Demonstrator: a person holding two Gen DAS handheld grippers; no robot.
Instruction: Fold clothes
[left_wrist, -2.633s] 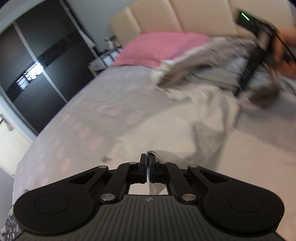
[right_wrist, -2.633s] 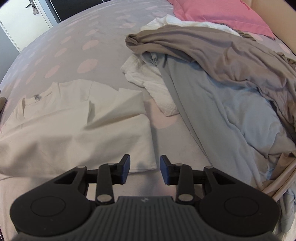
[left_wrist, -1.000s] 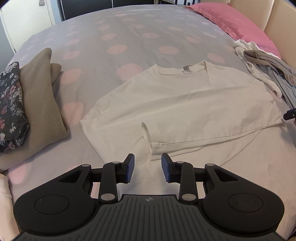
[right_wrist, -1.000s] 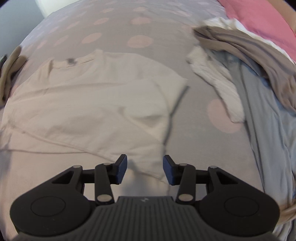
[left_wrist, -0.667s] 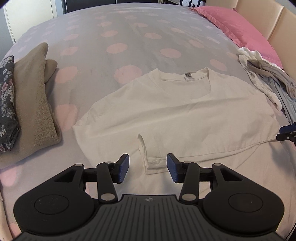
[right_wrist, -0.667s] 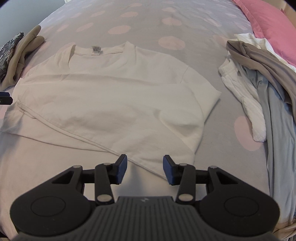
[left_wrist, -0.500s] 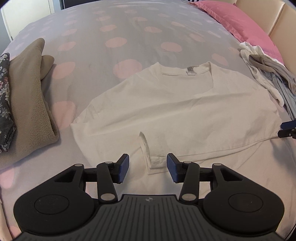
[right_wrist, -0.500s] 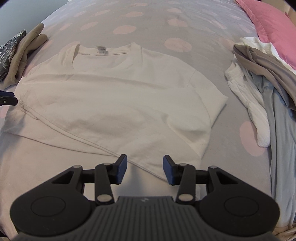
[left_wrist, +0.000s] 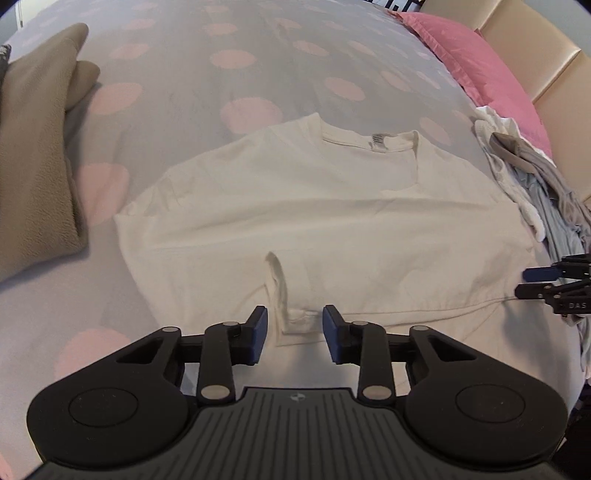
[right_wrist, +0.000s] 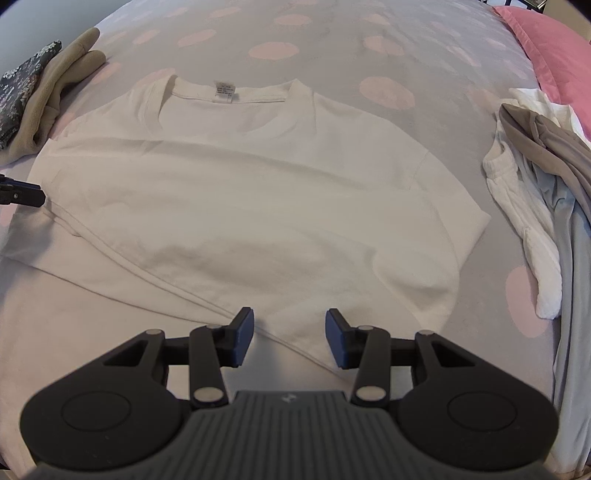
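Observation:
A white T-shirt (left_wrist: 332, 206) (right_wrist: 240, 192) lies flat on the bed, collar and label away from me, its body folded up so a hem edge runs across it. My left gripper (left_wrist: 294, 329) hovers over the near left corner, where a sleeve cuff (left_wrist: 280, 284) is folded in. Its jaws are closing with the cuff corner between them, the pads apart from the cloth. My right gripper (right_wrist: 290, 338) is open over the shirt's near right hem corner, pads not pressing on it. Each gripper's tips show at the edge of the other's view.
The grey bedspread (left_wrist: 229, 92) has pink dots. Folded beige and floral clothes (left_wrist: 33, 147) (right_wrist: 48, 96) lie at the left. A heap of white, taupe and pale blue garments (right_wrist: 543, 177) (left_wrist: 532, 177) lies at the right, a pink pillow (left_wrist: 476, 66) and beige headboard (left_wrist: 532, 62) behind it.
Both grippers came down closer to the shirt's near edge. The left jaws widened, then narrowed around the folded sleeve corner. The right jaws kept the same gap.

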